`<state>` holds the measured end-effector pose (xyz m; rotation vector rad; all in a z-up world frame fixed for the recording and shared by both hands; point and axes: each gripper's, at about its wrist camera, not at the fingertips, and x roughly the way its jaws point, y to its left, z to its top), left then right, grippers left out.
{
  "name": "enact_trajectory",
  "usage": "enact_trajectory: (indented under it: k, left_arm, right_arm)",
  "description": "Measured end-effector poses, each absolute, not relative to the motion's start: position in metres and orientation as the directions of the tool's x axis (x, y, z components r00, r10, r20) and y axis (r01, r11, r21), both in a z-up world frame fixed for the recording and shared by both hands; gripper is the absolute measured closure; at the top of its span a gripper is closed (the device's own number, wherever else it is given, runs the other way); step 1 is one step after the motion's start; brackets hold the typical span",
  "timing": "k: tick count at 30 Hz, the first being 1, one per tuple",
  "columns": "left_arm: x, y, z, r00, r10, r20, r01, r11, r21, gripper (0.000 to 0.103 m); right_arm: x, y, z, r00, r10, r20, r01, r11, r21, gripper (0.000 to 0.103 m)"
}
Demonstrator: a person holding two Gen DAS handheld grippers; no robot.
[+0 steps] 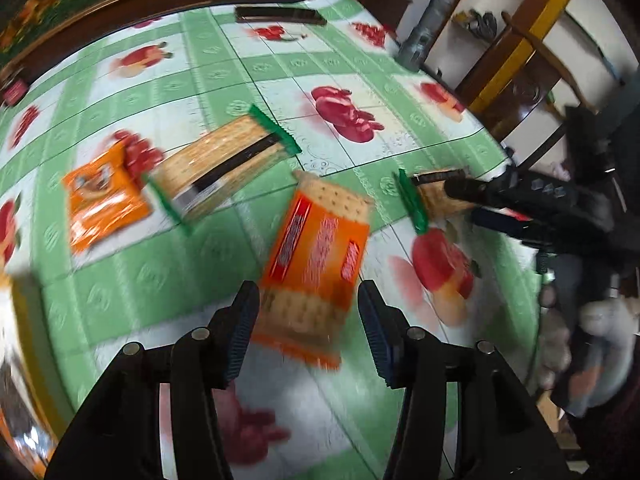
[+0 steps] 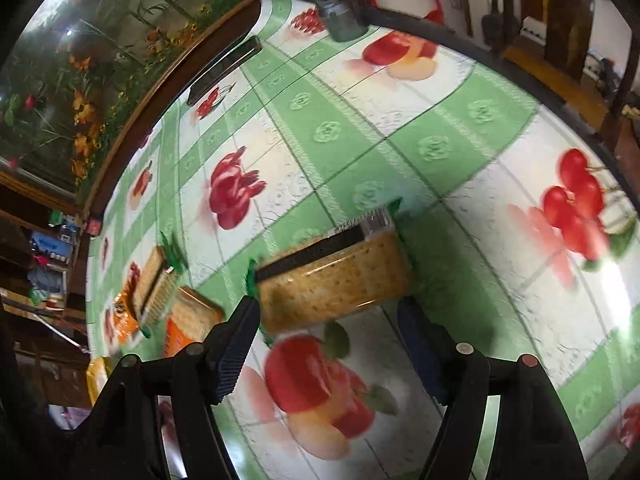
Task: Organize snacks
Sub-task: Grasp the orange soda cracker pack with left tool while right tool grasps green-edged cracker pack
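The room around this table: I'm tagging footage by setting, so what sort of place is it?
Probably a home dining or living room: a fruit-print tablecloth covers the table, a carved wooden chair stands beside it, and a floral mural fills the wall behind.

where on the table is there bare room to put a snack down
Bare cloth runs from the green-edged cracker pack back to the dark flat case, and right of the cracker pack ahead of the right claw. Crowded around the orange cracker pack.
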<state>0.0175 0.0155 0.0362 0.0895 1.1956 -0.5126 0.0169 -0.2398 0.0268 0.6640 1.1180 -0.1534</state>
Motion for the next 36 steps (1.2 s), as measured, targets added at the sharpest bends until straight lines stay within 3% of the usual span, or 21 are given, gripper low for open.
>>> enact_trajectory:
  k: [2, 6, 9, 13, 15, 16, 17, 18, 20, 22, 36]
  left_arm:
    - [0.025, 0.007, 0.03, 0.274, -0.305, -0.912, 0.431, 0.887, -0.167, 0.05]
    - [0.034, -0.003, 0.023, 0.283, -0.272, -0.92, 0.427, 0.895, -0.133, 0.028]
    - [0.037, -0.011, 0.014, 0.276, -0.257, -0.926, 0.432, 0.894, -0.12, 0.025]
    - [0.028, -0.031, 0.008, 0.328, -0.174, -0.928, 0.477, 0.879, 0.004, 0.019]
    - [0.026, -0.032, 0.009, 0.33, -0.178, -0.927, 0.484, 0.875, 0.004, 0.02]
    - [0.026, -0.03, 0.01, 0.332, -0.175, -0.927, 0.478, 0.879, 0.005, 0.027]
    - [0.027, -0.027, 0.013, 0.334, -0.182, -0.925, 0.472, 0.882, -0.003, 0.044]
    - [0.028, -0.021, 0.016, 0.326, -0.203, -0.923, 0.469, 0.883, -0.028, 0.05]
    - [0.031, -0.007, 0.018, 0.293, -0.24, -0.925, 0.441, 0.893, -0.092, 0.051]
    - [0.031, 0.008, 0.018, 0.286, -0.253, -0.924, 0.405, 0.906, -0.122, 0.051]
    - [-0.008, 0.094, 0.054, 0.329, -0.375, -0.867, 0.233, 0.922, -0.311, 0.051]
  right_arm:
    - [0.026, -0.24, 0.026, 0.45, 0.22, -0.865, 0.434, 0.793, 0.427, 0.028]
    - [0.042, -0.235, 0.026, 0.445, 0.211, -0.87, 0.429, 0.803, 0.414, 0.028]
    - [0.053, -0.228, 0.027, 0.44, 0.178, -0.88, 0.416, 0.828, 0.375, 0.026]
    - [0.068, -0.21, 0.027, 0.42, 0.09, -0.903, 0.388, 0.882, 0.269, 0.024]
    - [0.074, -0.2, 0.026, 0.402, 0.032, -0.915, 0.364, 0.911, 0.192, 0.024]
    - [0.077, -0.196, 0.026, 0.394, 0.006, -0.919, 0.348, 0.925, 0.155, 0.024]
    - [0.077, -0.192, 0.025, 0.389, -0.029, -0.921, 0.334, 0.936, 0.112, 0.028]
    - [0.075, -0.191, 0.025, 0.39, -0.05, -0.919, 0.329, 0.94, 0.089, 0.032]
    - [0.069, -0.193, 0.026, 0.404, -0.057, -0.913, 0.323, 0.943, 0.084, 0.048]
    - [0.062, -0.195, 0.027, 0.407, -0.037, -0.913, 0.317, 0.943, 0.104, 0.055]
    - [0.001, -0.169, 0.049, 0.429, 0.153, -0.89, 0.258, 0.924, 0.283, 0.056]
